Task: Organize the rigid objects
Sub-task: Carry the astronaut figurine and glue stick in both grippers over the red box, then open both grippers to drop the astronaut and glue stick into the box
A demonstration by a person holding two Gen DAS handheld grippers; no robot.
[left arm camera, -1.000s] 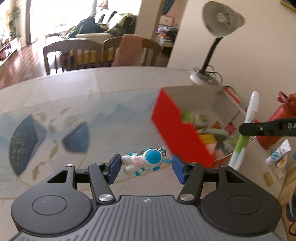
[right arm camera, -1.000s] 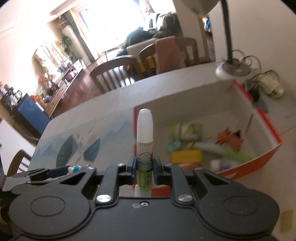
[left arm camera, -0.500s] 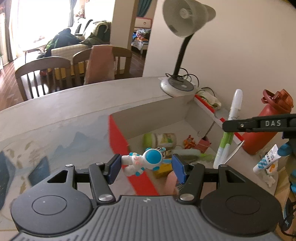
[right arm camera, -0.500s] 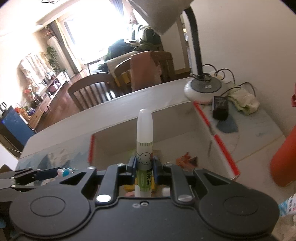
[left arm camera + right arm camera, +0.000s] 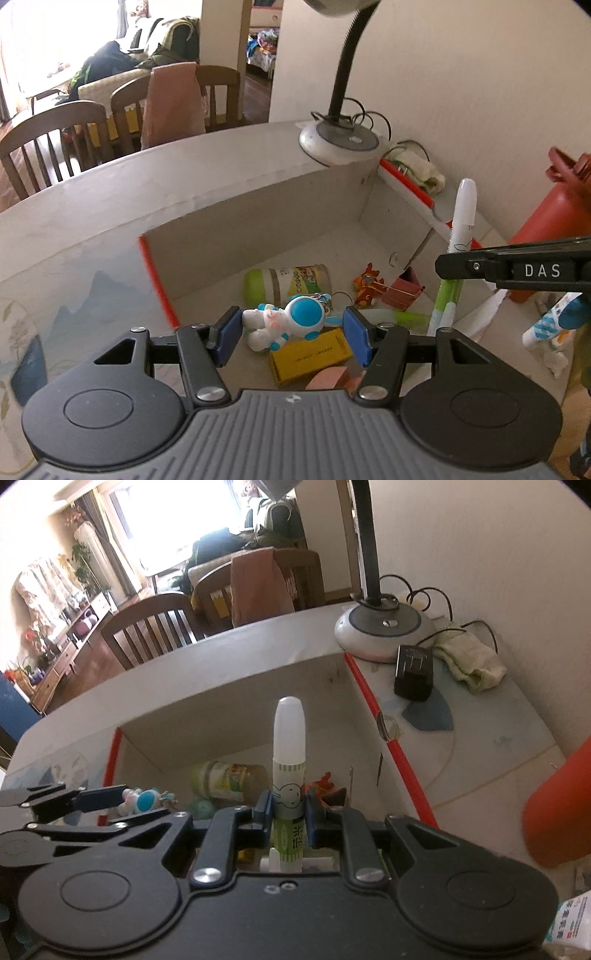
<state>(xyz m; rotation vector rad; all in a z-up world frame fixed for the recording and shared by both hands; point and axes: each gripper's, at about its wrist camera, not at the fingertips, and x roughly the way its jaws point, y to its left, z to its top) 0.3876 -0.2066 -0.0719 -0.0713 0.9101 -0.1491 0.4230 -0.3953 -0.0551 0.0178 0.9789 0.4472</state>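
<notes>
Astronaut toy (image 5: pixel 286 322) sits clamped in my left claw (image 5: pixel 291 334), glue stick (image 5: pixel 289 771) pinched in my right (image 5: pixel 289 812); both have swung from the table mat to above the red-edged box (image 5: pixel 258 221), ready for dropping.

Left gripper (image 5: pixel 291 328) is angled down, jaws partway apart, with the little astronaut figure (image 5: pixel 286 325) pinched between the blue pads (image 5: pixel 229 334), head toward the right-hand pad. Right gripper (image 5: pixel 288 808) is tilted down too, jaws nearly together and clamped on the glue stick (image 5: pixel 289 771), which pokes up past them cap-first (label faces the camera). From the left wrist view, the right gripper sits off to the right of the left jaws, seen side-on.
</notes>
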